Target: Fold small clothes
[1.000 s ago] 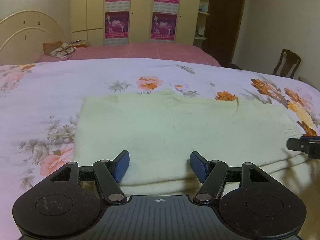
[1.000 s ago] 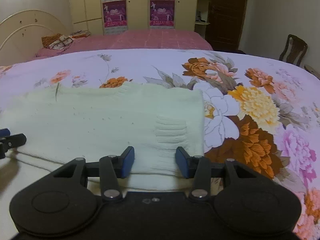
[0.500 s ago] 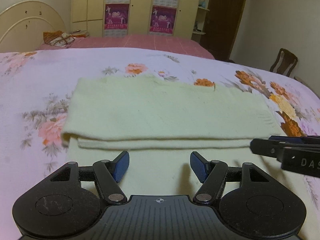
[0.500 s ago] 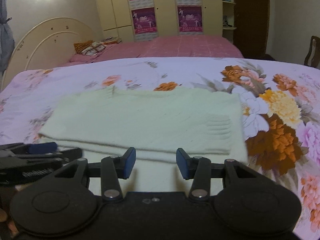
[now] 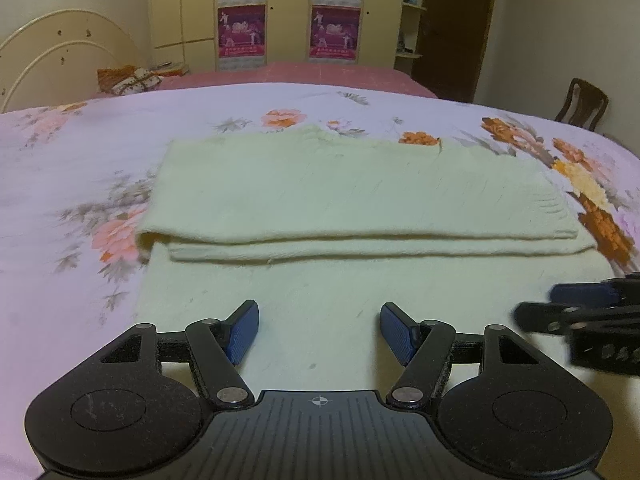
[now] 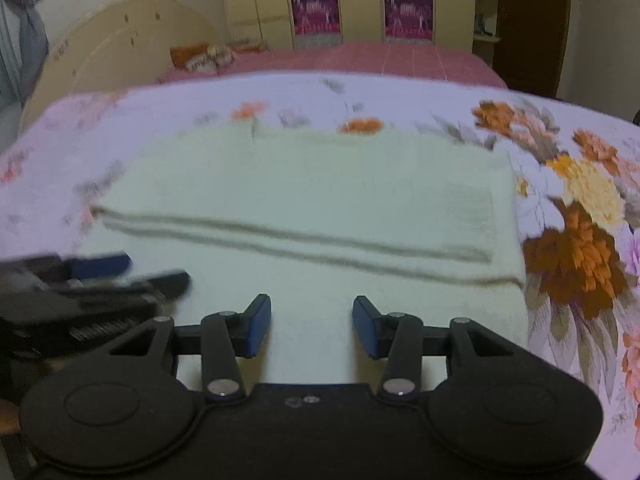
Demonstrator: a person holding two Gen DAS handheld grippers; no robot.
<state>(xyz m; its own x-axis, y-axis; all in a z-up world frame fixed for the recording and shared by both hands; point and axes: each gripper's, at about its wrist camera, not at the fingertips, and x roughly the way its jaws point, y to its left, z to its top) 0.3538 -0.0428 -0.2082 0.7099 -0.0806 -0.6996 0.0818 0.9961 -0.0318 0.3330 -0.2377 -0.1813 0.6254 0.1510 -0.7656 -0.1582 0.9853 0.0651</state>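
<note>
A pale cream knitted garment [image 5: 352, 196] lies flat on the floral bedspread, its far part folded over toward me into a long band with a doubled edge [image 5: 360, 246]. The right wrist view shows the same garment [image 6: 304, 188], blurred. My left gripper [image 5: 319, 330] hovers open over the near, single layer of cloth with nothing between its blue pads. My right gripper [image 6: 312, 326] is open too, over the near layer further right, jaws narrower and empty. Each gripper appears at the edge of the other's view: the right one [image 5: 580, 312], the left one [image 6: 120, 276].
The bedspread [image 5: 80, 168] is pink-white with orange flowers. Beyond it lies a pink bed [image 5: 280, 74] with a curved headboard [image 5: 60, 56] and a bundle of cloth [image 5: 128, 80]. Wardrobes with posters [image 5: 288, 12] line the back wall. A wooden chair [image 5: 582, 102] stands at right.
Both grippers have drawn back toward me from the folded band, which was between and under the fingers a second ago. The fold edge now lies beyond both, and each gripper shows larger in the other's view.
</note>
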